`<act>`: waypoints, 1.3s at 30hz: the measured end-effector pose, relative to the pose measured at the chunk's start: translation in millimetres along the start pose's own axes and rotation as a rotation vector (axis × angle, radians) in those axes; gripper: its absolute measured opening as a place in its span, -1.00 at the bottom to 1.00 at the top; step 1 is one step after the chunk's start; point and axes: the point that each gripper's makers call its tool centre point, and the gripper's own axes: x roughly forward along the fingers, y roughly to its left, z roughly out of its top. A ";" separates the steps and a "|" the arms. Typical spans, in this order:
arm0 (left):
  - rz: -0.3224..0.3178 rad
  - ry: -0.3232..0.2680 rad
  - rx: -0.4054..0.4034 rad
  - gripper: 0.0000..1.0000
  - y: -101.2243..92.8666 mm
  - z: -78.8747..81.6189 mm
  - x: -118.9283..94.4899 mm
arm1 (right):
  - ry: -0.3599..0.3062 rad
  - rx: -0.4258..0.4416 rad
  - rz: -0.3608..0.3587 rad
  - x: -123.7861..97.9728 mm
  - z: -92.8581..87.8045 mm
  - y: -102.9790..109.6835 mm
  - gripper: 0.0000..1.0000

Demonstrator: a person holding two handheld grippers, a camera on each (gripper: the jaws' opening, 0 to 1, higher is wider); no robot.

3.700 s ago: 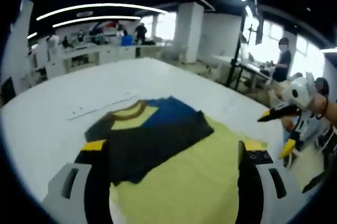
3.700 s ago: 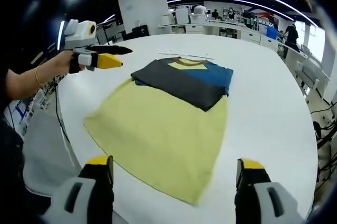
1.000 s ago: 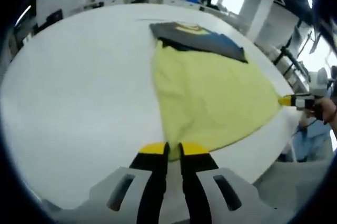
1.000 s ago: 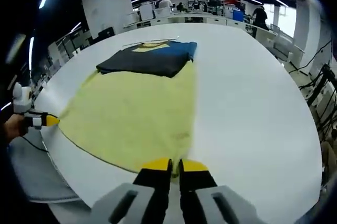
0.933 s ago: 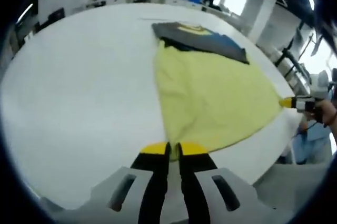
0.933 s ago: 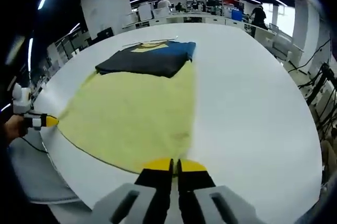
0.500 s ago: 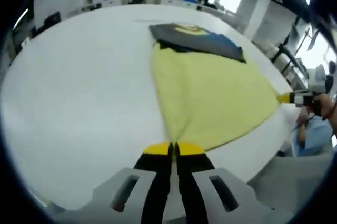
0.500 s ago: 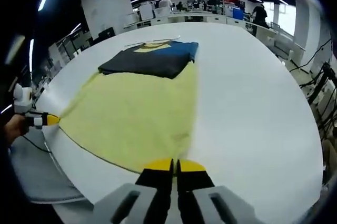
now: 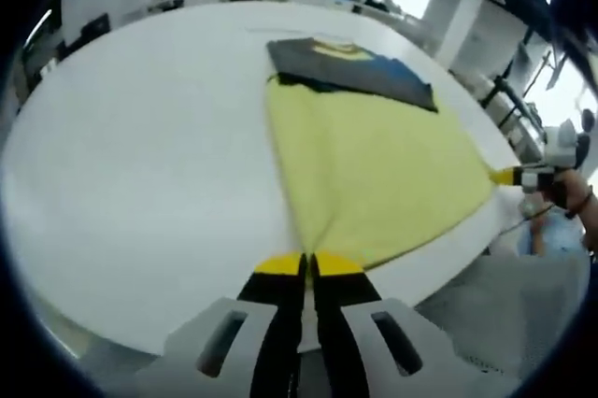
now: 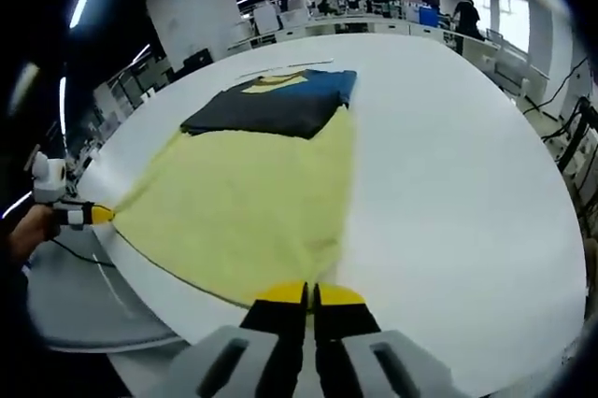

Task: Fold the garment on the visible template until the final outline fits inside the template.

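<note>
My left gripper (image 9: pixel 306 265) and right gripper (image 10: pixel 309 296) each pinch a hem corner of the yellow cloth garment (image 10: pixel 248 211) on the white table (image 10: pixel 448 192) (pulled taut); next, I'd fold it toward the dark collar end.

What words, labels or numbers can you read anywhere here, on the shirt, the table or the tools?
None can be read.
The shirt shows plain yellow, dark grey and blue panels, no print.
The white table bears no legible markings.
The left hand-held gripper and right hand-held gripper carry no visible label.
Background shelves are too blurred to tell.
</note>
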 end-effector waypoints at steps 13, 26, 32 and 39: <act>0.033 0.036 0.068 -1.00 6.3 -18.3 -21.4 | 0.040 -0.014 0.061 -10.4 -24.7 26.7 -1.00; 0.060 0.112 0.094 -1.00 10.7 -36.3 -38.1 | 0.094 -0.018 0.087 -23.1 -50.8 47.0 -1.00; 0.049 0.161 0.064 -1.00 9.8 -50.7 -44.0 | 0.145 -0.039 0.085 -27.4 -62.3 50.6 -1.00; 0.039 0.148 0.047 -1.00 9.2 -40.5 -49.9 | 0.139 -0.039 0.081 -30.9 -54.8 45.7 -1.00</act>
